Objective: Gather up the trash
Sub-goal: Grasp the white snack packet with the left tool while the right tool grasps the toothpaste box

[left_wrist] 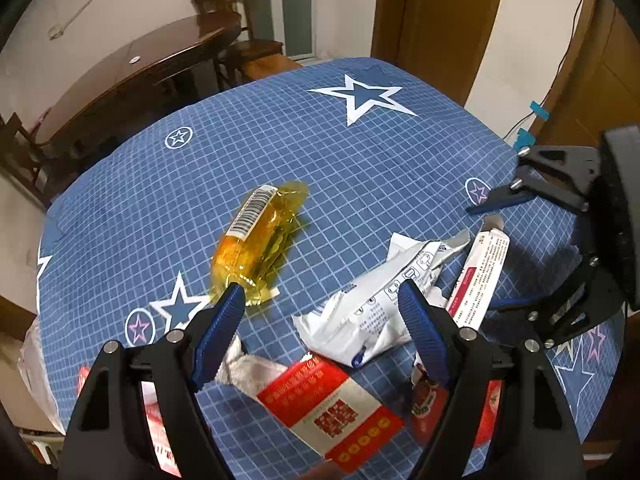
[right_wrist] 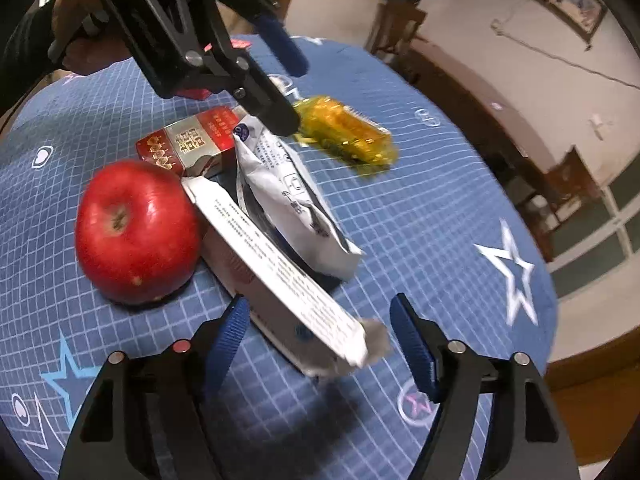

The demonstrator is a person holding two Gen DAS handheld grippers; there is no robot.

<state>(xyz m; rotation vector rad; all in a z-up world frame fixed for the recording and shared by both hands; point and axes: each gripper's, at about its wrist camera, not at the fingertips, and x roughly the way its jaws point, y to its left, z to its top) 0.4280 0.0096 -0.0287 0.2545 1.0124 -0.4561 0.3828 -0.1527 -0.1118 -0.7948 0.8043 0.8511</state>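
Left gripper (left_wrist: 320,308): jaws apart, empty.
Right gripper (right_wrist: 316,320): apart, straddling carton (right_wrist: 280,272), seemingly unclamped.
Left: yellow wrapper (left_wrist: 256,244), white pouch (left_wrist: 380,300), uncollected.

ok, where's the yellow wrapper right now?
The crinkled yellow transparent plastic wrapper lies alone on the blue checked tablecloth, left of the crumpled white packet in the left wrist view, just beyond the left claw's left fingertip.
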